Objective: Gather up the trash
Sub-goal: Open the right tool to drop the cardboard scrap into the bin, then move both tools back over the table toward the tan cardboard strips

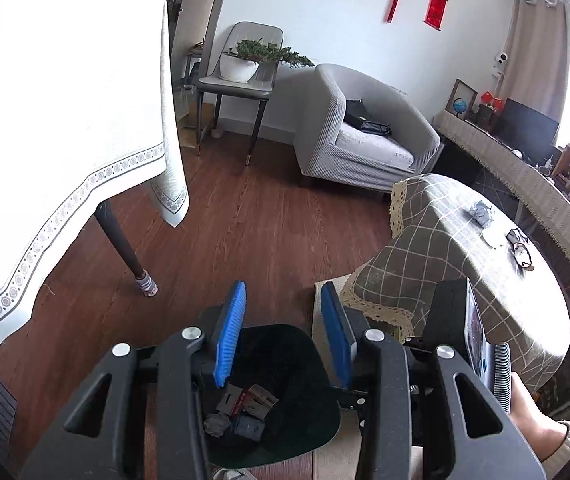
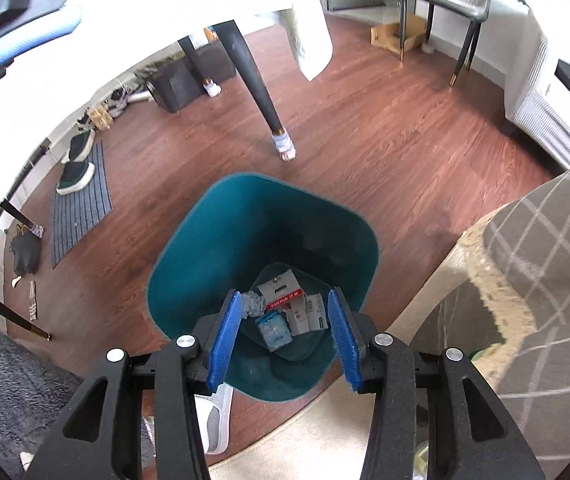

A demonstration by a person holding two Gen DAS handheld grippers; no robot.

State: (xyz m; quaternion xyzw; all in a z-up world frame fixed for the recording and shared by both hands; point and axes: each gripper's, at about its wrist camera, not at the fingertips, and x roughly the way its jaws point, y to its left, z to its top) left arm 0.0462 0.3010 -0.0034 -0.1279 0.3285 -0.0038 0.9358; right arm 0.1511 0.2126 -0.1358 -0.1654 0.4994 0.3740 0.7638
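Wooden floor [image 2: 385,128], grey armchair [image 1: 365,128]

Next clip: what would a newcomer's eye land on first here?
The teal plastic waste bin on the wooden floor, seen from above with cardboard scraps and crumpled paper in its bottom. Both blue-padded grippers, left and right, hang open and empty. A crumpled paper ball lies on the checked tablecloth.

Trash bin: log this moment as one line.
left claw open, empty | right claw open, empty, over trash bin | bin holds boxes, wads | crumpled paper on checked table
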